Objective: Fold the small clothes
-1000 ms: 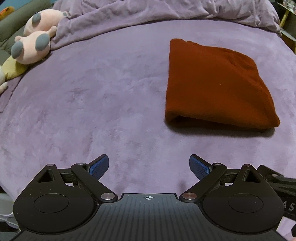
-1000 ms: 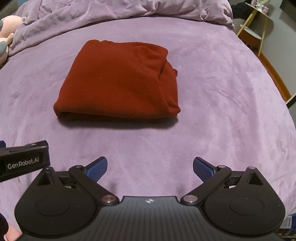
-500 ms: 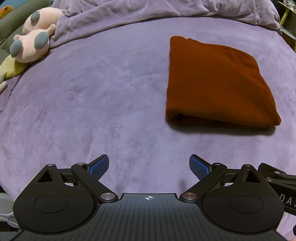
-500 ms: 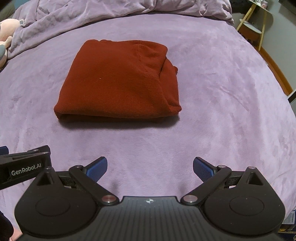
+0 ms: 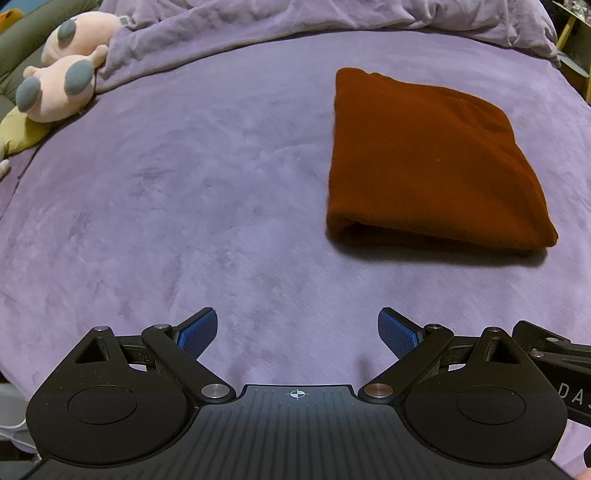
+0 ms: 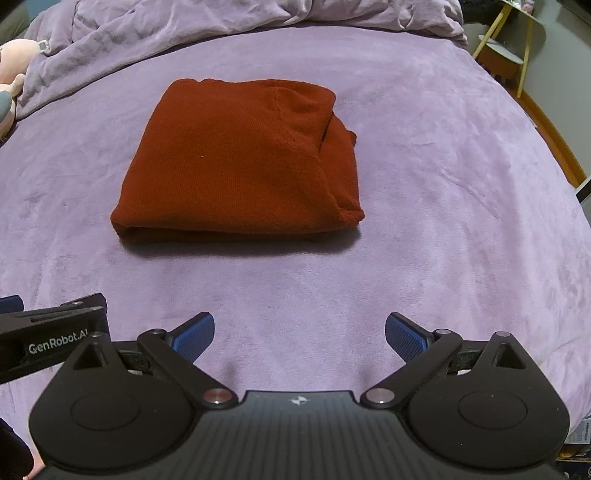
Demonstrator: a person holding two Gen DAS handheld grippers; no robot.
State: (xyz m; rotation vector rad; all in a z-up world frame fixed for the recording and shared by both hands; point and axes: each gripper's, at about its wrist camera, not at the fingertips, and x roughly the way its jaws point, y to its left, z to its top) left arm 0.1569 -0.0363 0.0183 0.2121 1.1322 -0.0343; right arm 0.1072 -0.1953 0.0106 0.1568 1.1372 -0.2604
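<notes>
A rust-red garment [image 5: 424,158] [image 6: 240,162] lies folded into a thick rectangle on the purple bed cover [image 5: 184,184] [image 6: 443,184]. In the left wrist view it sits ahead and to the right; in the right wrist view it lies straight ahead, slightly left. My left gripper [image 5: 297,330] is open near the bed's front edge, with nothing between its blue pads. My right gripper [image 6: 299,332] is also open and empty, well short of the garment. Each gripper's body shows at the edge of the other's view.
A bunched purple duvet [image 5: 295,18] [image 6: 221,22] runs along the far side of the bed. Pink plush toys [image 5: 62,88] [image 6: 9,74] lie at the far left. A small yellow-legged side table [image 6: 509,48] stands beyond the bed's right edge.
Both grippers have drawn back slightly from the garment, so it looks a little farther off. Both stay open; the garment has not moved.
</notes>
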